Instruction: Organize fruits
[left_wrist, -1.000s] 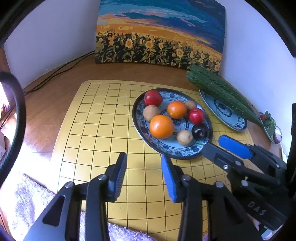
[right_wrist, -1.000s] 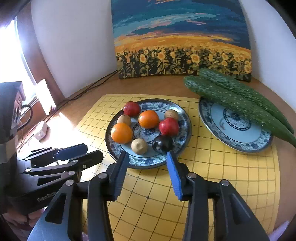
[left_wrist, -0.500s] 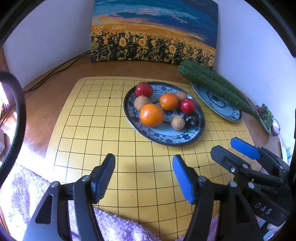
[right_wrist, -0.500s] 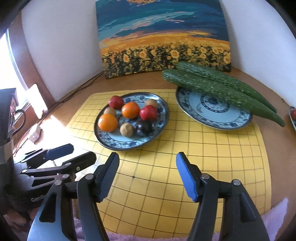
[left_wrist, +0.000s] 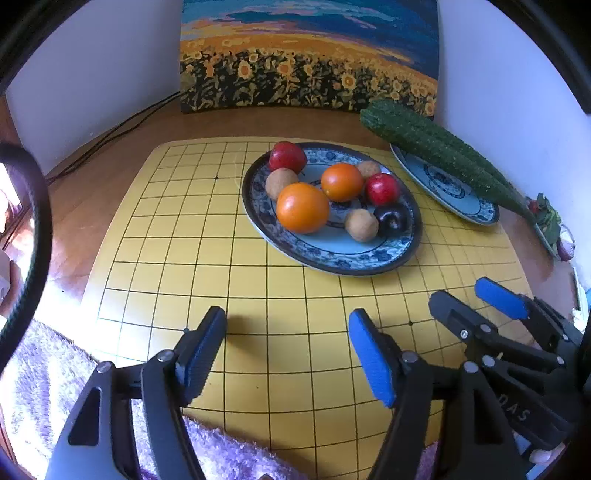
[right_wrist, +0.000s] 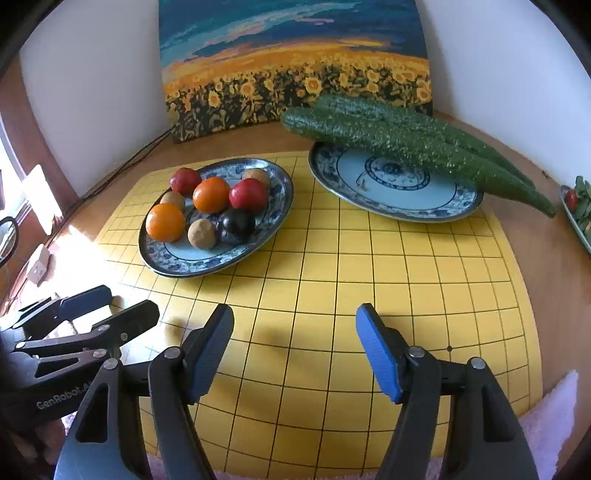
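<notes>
A blue-patterned plate (left_wrist: 325, 254) (right_wrist: 207, 267) on the yellow mat holds two oranges (left_wrist: 303, 208) (right_wrist: 165, 222), two red fruits (left_wrist: 382, 188), a dark plum (left_wrist: 391, 218) and several brown round fruits (left_wrist: 361, 224). To its right, a second plate (right_wrist: 391, 192) has two cucumbers (right_wrist: 406, 144) lying across its far rim. My left gripper (left_wrist: 286, 325) hovers over the mat short of the fruit plate, jaws opening, nothing between them. My right gripper (right_wrist: 295, 317) hangs beside it on the right, jaws also opening and empty.
The yellow grid mat (left_wrist: 258, 295) lies on a wooden table, with a sunflower painting (left_wrist: 306, 55) leaning on the back wall. A fluffy purple cloth (left_wrist: 37, 369) covers the near edge. A dish with greens (right_wrist: 581, 210) sits far right. Cables run along the back left.
Both grippers' jaws have spread much wider. Both have drawn back from the fruit plate, which now sits farther from the fingertips; the right view has swung so the plates appear further left.
</notes>
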